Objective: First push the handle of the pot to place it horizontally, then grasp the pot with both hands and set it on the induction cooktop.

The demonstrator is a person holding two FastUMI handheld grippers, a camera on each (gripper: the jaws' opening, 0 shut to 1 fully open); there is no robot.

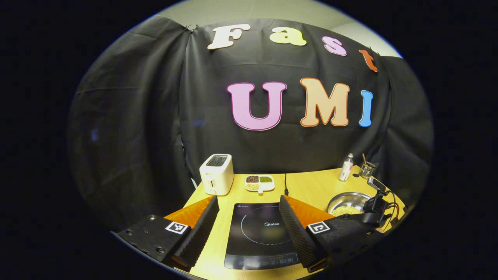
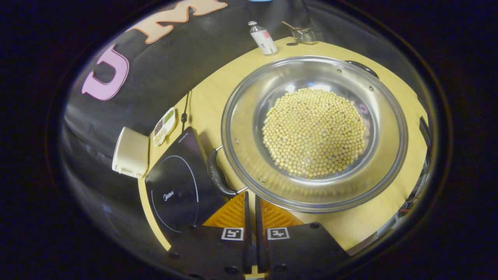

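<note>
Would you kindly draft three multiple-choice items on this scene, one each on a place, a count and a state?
1. Where does the pot stand?
A. on the cooktop
B. on the table beside the cooktop
C. on the toaster

2. How many sections of the small dish hold grains?
A. one
B. three
C. five

3. How do the right gripper's jaws stand?
A. nearly closed, holding nothing
B. wide open
C. clamped on the bottle

Answers:
1 B: in the right gripper view the pot rests on the table, next to the cooktop.
2 B: the left gripper view shows a dark, a green and a pale section.
3 A: the jaws lie almost together, with nothing between them, just below the pot's handle.
</note>
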